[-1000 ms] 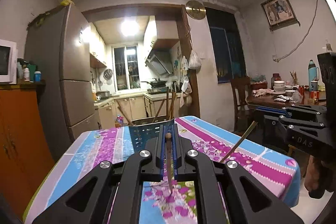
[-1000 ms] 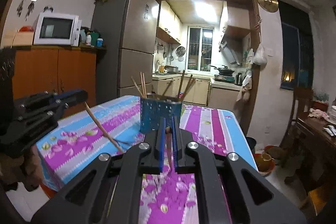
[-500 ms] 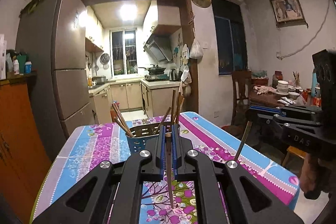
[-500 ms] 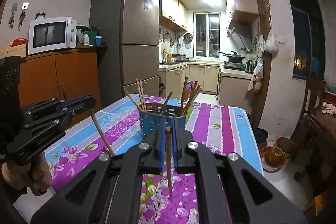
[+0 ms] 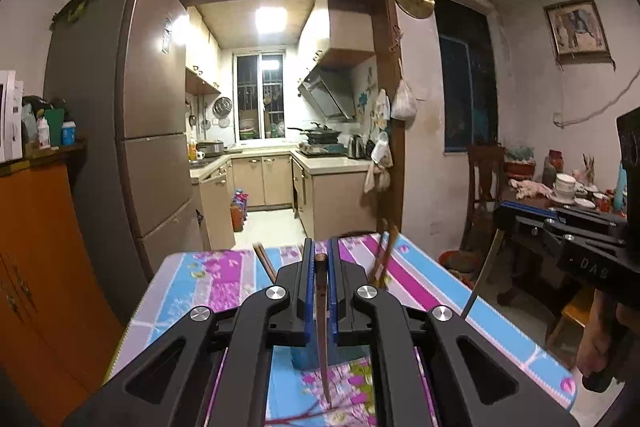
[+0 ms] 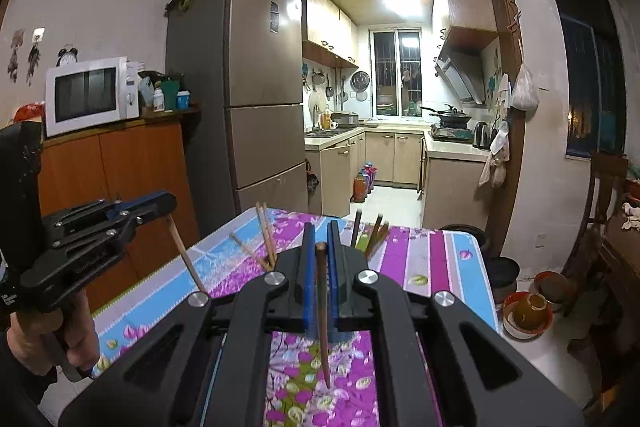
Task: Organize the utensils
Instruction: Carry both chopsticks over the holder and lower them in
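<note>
Both tongs (image 5: 319, 301) (image 6: 320, 297) higher, chopsticks (image 5: 322, 327) (image 6: 322, 319) clamped

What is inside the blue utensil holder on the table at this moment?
Several wooden chopsticks stand in the blue holder, leaning outward past its rim. The right gripper, shut on its own chopstick, covers nearly all of the holder, so its interior and the exact count are hidden.

- The left gripper (image 5: 319, 269) is clamping tight, pointing slightly below level.
- The right gripper (image 6: 319, 255) is clamping tight alongside it, each gripped by a hand (image 6: 38, 341).
</note>
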{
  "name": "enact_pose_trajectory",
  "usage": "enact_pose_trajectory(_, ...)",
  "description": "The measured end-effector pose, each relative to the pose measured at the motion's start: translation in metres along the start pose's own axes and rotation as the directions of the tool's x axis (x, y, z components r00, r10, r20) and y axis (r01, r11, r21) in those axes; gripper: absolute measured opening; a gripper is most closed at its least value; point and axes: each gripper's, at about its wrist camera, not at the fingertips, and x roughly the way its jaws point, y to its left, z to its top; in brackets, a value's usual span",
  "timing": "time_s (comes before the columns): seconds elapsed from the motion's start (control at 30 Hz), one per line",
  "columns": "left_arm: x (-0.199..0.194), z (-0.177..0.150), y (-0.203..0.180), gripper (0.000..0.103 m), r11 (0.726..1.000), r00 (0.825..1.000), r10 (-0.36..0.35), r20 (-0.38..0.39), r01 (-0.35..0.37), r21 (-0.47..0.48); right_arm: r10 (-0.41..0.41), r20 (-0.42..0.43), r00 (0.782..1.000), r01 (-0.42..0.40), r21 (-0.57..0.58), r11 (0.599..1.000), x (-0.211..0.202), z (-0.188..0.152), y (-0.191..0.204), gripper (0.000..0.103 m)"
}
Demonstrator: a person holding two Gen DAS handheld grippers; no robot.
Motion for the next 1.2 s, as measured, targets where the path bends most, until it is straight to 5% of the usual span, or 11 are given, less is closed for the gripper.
enact_pose_trajectory(0.53, 0.048, 0.116, 0.012, 0.007, 1.000, 0.994, 0.021, 0.111, -0.019, -0.016, -0.001, 0.078, 0.997, 0.003, -0.020, 1.000, 0.047, 0.119, -0.009, 0.004)
enact_pose_trajectory(0.73, 0.082, 0.116, 0.018, 0.007, 0.999, 0.994, 0.017, 0.108, -0.014, -0.030, 0.012, 0.086, 0.996, -0.010, -0.025, 1.000, 0.070, 0.129, -0.009, 0.004)
enact_pose_trajectory(1.2, 0.158, 0.070, 0.038, 0.007, 0.998, 1.000, 0.011, 0.022, -0.010, -0.067, 0.038, -0.009, 0.999, -0.038, 0.028, 0.999, 0.131, 0.084, -0.024, 0.005)
